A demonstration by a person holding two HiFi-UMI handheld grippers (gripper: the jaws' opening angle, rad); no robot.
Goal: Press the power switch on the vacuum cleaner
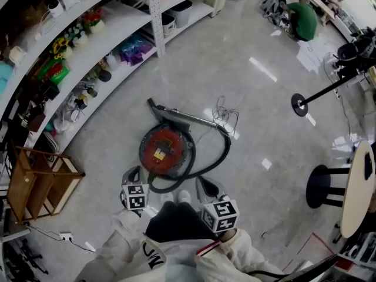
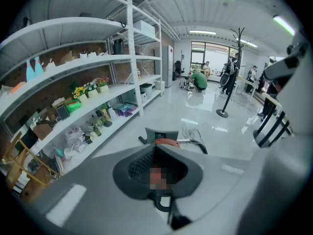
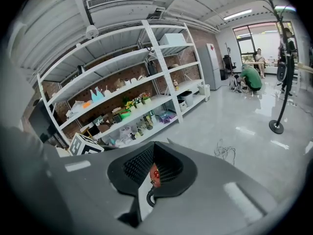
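A round red vacuum cleaner (image 1: 164,151) stands on the grey floor, its black hose (image 1: 218,157) curling round its right side and its metal wand (image 1: 189,118) lying behind it. I cannot make out its power switch. My left gripper (image 1: 133,175) hangs just in front of the vacuum's left side, apart from it, jaws together and empty. My right gripper (image 1: 207,187) is to the vacuum's front right, also shut and empty. In the left gripper view the vacuum's red top (image 2: 166,142) shows just beyond the closed left gripper (image 2: 157,166). The right gripper (image 3: 152,169) fills the lower half of its view.
White shelving (image 1: 117,22) with small goods runs along the left. A wooden stool (image 1: 35,181) stands at the left, a loose cable (image 1: 227,118) behind the vacuum, a black stool (image 1: 323,187) and a round table (image 1: 359,187) at the right. A person in green (image 1: 302,19) crouches far off.
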